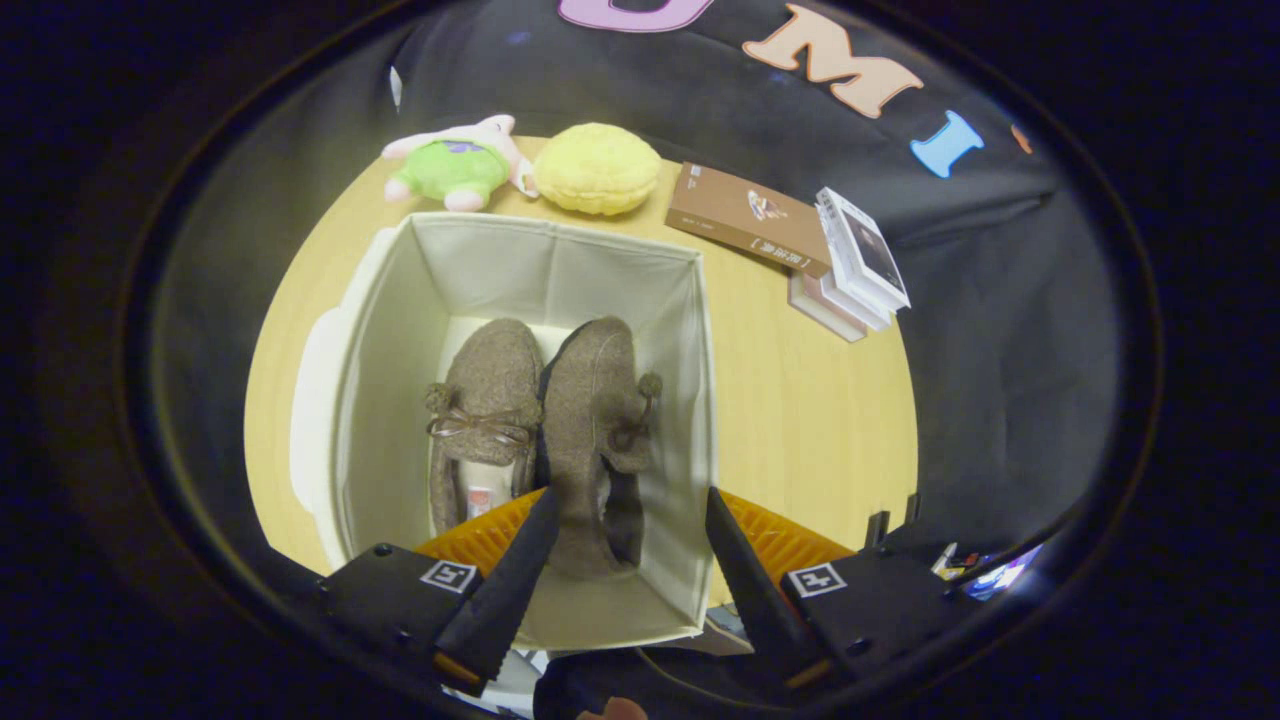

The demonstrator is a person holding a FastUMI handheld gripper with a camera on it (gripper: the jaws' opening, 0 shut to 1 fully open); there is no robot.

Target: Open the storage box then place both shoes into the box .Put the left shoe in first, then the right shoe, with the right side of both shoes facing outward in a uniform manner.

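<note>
The open cream fabric storage box [390, 330] stands on the wooden table just ahead of my fingers. Two brown felt shoes lie side by side inside it. The left one [488, 400] rests flat on its sole with its bow on top. The right one [595, 420] leans on its side against the box's right wall. My gripper [632, 510] hovers above the box's near end, open, its fingers spread to either side of the right shoe's heel without pressing on it.
Behind the box lie a green and pink plush toy [455, 165] and a yellow round cushion [597, 168]. A brown book [745, 215] and a stack of white books [855, 265] sit at the back right. The box lid [305, 400] leans at the box's left.
</note>
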